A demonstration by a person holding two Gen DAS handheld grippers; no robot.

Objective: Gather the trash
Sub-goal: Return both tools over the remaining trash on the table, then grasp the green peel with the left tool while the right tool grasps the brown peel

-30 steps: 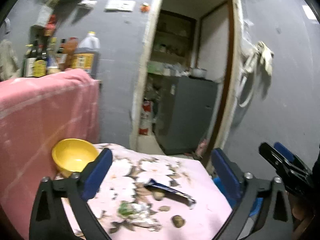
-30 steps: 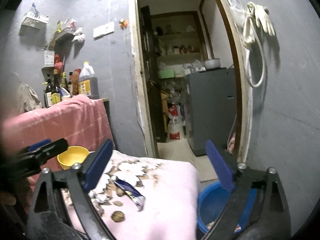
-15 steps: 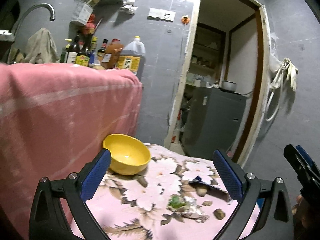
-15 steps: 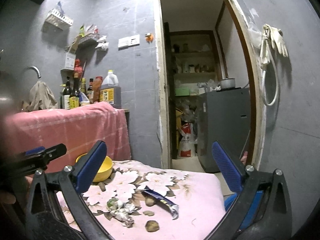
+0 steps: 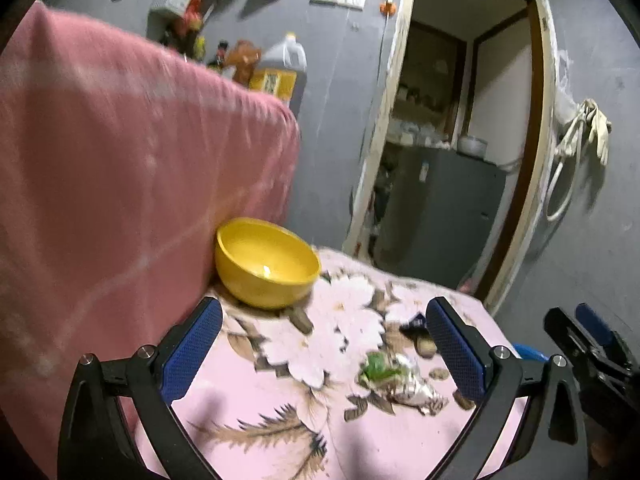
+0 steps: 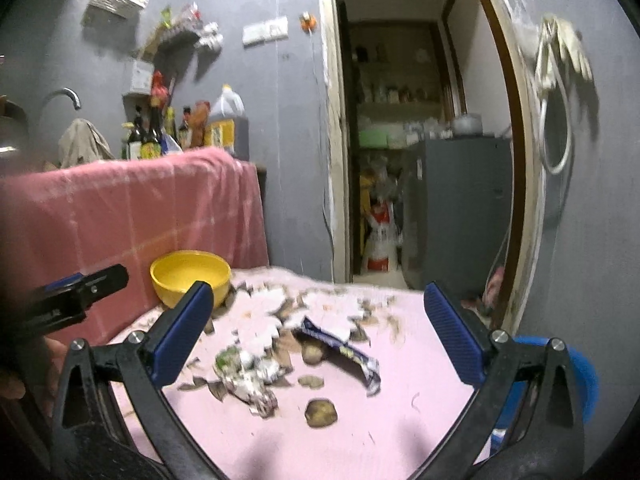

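Trash lies mid-counter: a crumpled foil wrapper [image 6: 246, 384], light and springy, best pinched at its bunched middle; a limp blue packet [image 6: 340, 350] beside it. Both tools [image 5: 320, 360] [image 6: 320, 344] hang released, empty.

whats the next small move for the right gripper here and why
Probably lower the right gripper onto the blue snack wrapper. Its jaws are open and empty, and the wrapper lies loose on the floral cloth between them. The blue tub beside the table looks like a close drop spot. The left gripper is also open.
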